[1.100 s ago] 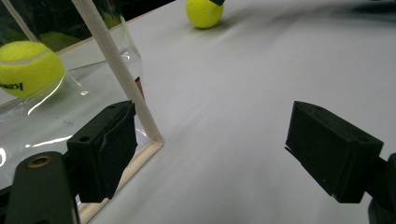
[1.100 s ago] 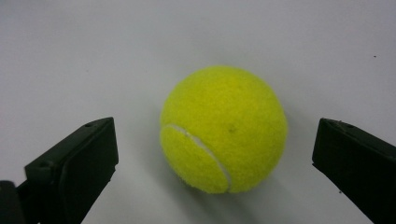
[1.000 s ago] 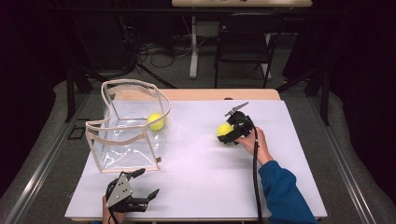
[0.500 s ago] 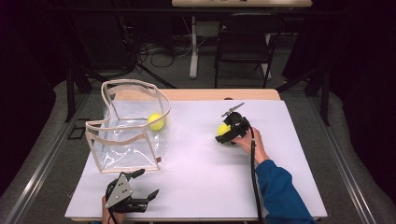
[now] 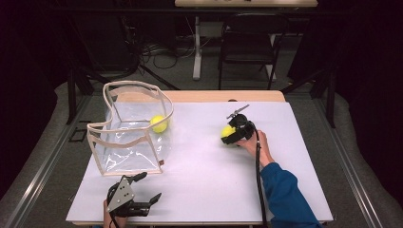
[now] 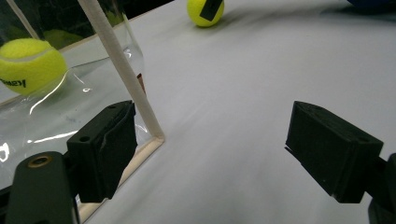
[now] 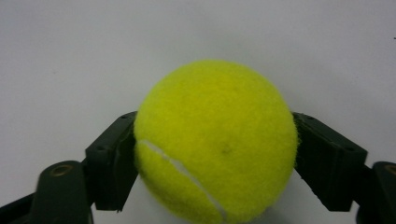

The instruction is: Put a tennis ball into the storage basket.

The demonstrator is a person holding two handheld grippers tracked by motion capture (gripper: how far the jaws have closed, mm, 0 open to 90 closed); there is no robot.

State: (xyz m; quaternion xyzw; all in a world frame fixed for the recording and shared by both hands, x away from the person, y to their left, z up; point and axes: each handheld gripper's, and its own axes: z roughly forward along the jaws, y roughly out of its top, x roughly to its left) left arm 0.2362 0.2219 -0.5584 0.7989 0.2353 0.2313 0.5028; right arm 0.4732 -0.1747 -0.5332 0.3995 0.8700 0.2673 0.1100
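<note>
A white table [image 5: 199,190] carries a clear bag [image 5: 128,142] with one ball [image 5: 158,124] inside. The left gripper [image 5: 147,187] rests near the bag's corner, jaws wide apart, holding nothing. The right gripper [image 5: 228,135] has just closed, both pads pressing a yellow tennis ball [image 7: 215,140] on the table's right half

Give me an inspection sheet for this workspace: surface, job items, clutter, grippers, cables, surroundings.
Surface: white table top, bare in the middle.
Job's things: tennis ball between the right jaws; second tennis ball inside the clear bag, which stands open.
Clutter: nothing seen.
Grippers: right gripper has just been closing, pads now pressing the ball; left gripper open, near the bag's corner, holding nothing.
Cables: black cable trails from the right gripper along the blue sleeve.
Surroundings: dark room, chair behind the table, floor cables.
</note>
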